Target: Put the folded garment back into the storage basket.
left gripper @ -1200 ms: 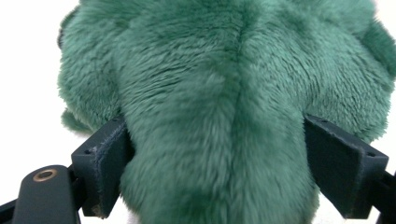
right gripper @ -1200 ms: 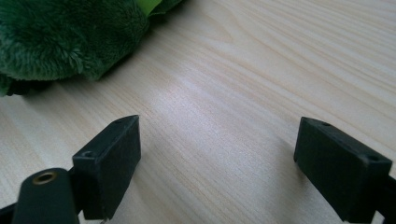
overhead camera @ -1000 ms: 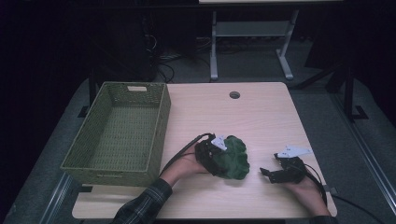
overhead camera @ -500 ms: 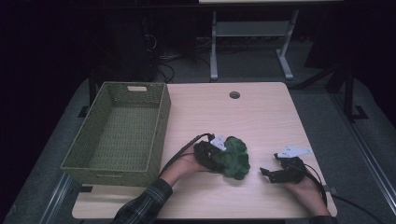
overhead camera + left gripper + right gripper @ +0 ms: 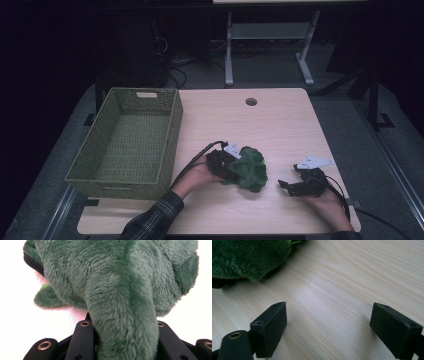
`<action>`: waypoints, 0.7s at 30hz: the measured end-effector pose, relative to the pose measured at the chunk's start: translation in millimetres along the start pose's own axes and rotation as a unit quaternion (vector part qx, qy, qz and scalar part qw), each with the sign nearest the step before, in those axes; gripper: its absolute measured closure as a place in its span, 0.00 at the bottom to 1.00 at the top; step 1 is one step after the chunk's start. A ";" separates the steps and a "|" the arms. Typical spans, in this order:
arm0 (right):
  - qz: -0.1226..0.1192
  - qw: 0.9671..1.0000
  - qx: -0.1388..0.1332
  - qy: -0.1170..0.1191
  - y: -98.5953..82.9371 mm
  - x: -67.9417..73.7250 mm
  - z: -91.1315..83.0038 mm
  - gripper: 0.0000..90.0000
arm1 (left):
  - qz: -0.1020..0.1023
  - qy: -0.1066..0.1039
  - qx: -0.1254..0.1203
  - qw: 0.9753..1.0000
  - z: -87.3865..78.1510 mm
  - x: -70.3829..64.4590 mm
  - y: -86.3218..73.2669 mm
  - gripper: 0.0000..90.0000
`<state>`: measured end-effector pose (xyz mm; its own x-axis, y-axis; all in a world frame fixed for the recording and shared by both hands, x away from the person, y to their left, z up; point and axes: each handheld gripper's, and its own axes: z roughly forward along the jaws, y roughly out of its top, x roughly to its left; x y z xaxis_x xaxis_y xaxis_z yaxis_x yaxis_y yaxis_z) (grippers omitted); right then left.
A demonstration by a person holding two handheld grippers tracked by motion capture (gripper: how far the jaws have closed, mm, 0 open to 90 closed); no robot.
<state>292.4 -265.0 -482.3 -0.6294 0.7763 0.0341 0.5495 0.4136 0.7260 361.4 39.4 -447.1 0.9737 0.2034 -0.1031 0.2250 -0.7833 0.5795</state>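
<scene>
A fluffy green plush toy (image 5: 251, 168) lies on the wooden table (image 5: 280, 125), towards the front middle. My left gripper (image 5: 231, 166) presses into the toy's left side. In the left gripper view a thick plush limb (image 5: 125, 322) runs down between the two black jaws, and my left gripper (image 5: 125, 347) is shut on it. My right gripper (image 5: 286, 187) rests on the table a little to the right of the toy, pointing at it. In the right gripper view my right gripper (image 5: 329, 327) is open over bare wood, with the toy (image 5: 249, 255) at the upper left, apart from the jaws.
A woven green basket (image 5: 172, 135) stands on the left part of the table with nothing in it. A round cable hole (image 5: 251, 101) sits near the far edge. Bare wood stretches behind and to the right of the toy.
</scene>
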 end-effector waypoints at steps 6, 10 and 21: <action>0.005 1.000 0.005 -0.005 0.4 -0.4 0.8 0.10 | -0.027 0.006 -0.026 0.999 -19.8 -1.9 4.8 0.77; 0.005 1.000 0.006 -0.005 0.5 -0.4 0.8 0.10 | -0.036 0.010 -0.037 0.999 -31.8 -3.3 7.3 0.77; 0.005 1.000 0.006 -0.006 0.4 -0.4 0.8 0.10 | -0.058 0.030 -0.042 0.997 -76.5 -1.3 12.9 0.76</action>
<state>293.3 -264.8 -482.6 -0.6169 0.7863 0.0337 0.5627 0.4107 0.7174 360.2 73.9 -377.6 0.9365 0.3273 -0.1261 0.3300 -0.7005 0.6328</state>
